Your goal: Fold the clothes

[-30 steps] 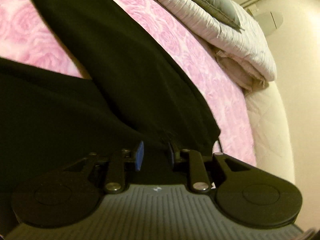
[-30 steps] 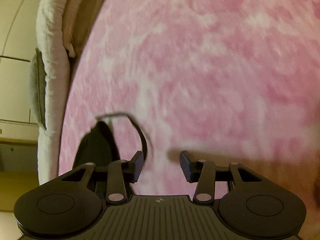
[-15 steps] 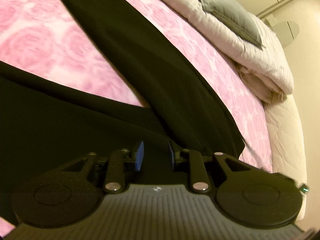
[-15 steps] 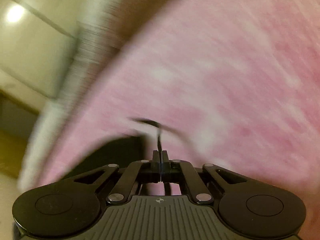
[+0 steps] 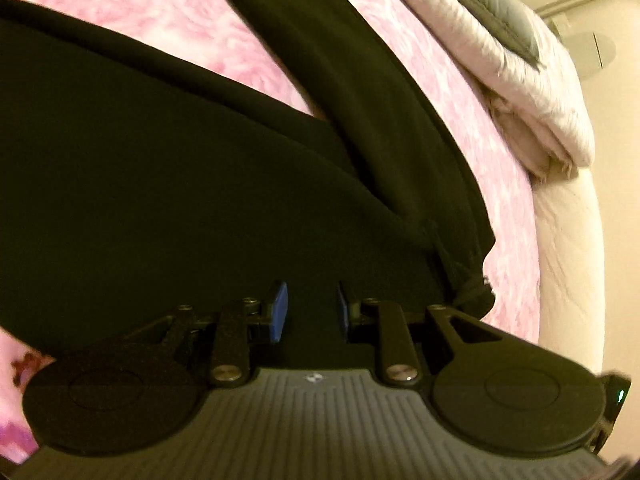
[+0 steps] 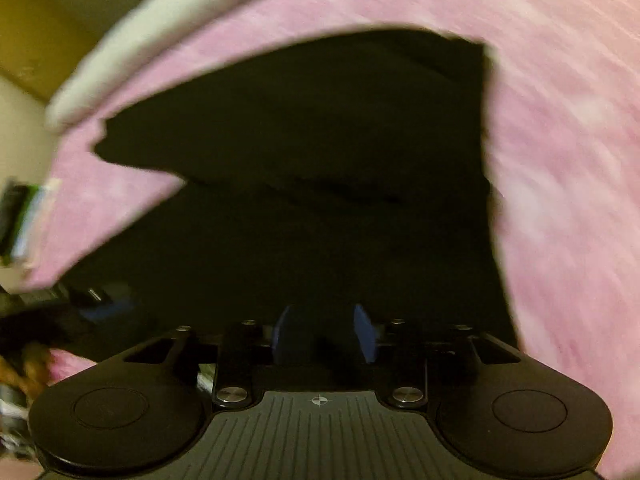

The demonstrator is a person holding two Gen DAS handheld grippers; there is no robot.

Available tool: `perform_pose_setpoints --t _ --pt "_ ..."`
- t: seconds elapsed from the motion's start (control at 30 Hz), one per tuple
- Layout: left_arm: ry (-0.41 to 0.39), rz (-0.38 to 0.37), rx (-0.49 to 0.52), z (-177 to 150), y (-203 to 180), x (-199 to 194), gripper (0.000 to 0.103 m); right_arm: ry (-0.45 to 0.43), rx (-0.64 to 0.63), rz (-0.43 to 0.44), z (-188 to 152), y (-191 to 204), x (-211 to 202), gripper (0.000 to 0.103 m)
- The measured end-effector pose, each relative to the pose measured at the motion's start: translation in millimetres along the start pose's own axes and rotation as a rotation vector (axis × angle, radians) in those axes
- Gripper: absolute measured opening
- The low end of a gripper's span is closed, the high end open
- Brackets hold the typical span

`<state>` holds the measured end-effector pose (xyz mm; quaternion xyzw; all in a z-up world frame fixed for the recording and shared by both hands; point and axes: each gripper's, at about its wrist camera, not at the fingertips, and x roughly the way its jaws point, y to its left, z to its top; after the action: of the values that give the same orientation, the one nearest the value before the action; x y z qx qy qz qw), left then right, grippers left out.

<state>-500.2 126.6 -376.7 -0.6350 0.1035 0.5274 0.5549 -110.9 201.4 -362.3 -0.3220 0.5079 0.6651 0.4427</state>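
- Black garment (image 5: 168,184): spread on the pink bedspread (image 5: 132,12); one long part runs toward 12 o'clock.
- Left gripper (image 5: 308,312): jaws part-open, over the fabric; grip cannot be confirmed.
- Right gripper (image 6: 324,336): jaws just reopened, standing apart over the garment.

Both wrist views look steeply down, close over the same black garment (image 5: 168,184) on pink bedding (image 6: 568,184)

Black garment (image 5: 168,184) spread flat on bed, long leg or sleeve running toward 12 o'clock, hem at 3 o'clock
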Motion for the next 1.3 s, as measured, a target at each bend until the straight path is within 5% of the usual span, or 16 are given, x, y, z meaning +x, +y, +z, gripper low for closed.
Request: perform_pose_setpoints --t 0.13,0.27,0.47,0.63,0.87,1.1,1.3 --pt "0.012 -0.024 0.029 7.5 -6.0 5.7 0.020 -0.018 0.055 -0.034 -28.1 -11.5 -18.5 0.042" --pt "0.044 -0.060 0.113 14.2 -21.3 11.5 0.020 -0.159 0.166 -0.057 -25.8 -17.2 -33.4 0.042" --pt "0.065 -0.082 0.291 18.7 -52.8 18.2 0.021 -0.218 0.413 -0.086 -12.8 -59.6 -38.2 0.040" --pt "0.054 -0.083 0.323 19.3 -71.5 29.5 0.022 -0.244 0.509 -0.012 18.4 -105.2 -39.5 0.020" --pt "0.009 -0.080 0.258 18.4 -94.4 51.1 0.022 -0.166 0.473 0.170 81.7 -159.9 -27.0 0.021" --pt "0.002 -0.034 0.245 -3.1 -131.1 82.5 0.023 -0.078 0.347 0.249 145.7 -194.0 17.3 0.028" --pt "-0.018 0.010 0.165 -17.2 -147.7 99.5 0.023 -0.088 0.275 0.307 199.0 -207.6 50.1 0.032"
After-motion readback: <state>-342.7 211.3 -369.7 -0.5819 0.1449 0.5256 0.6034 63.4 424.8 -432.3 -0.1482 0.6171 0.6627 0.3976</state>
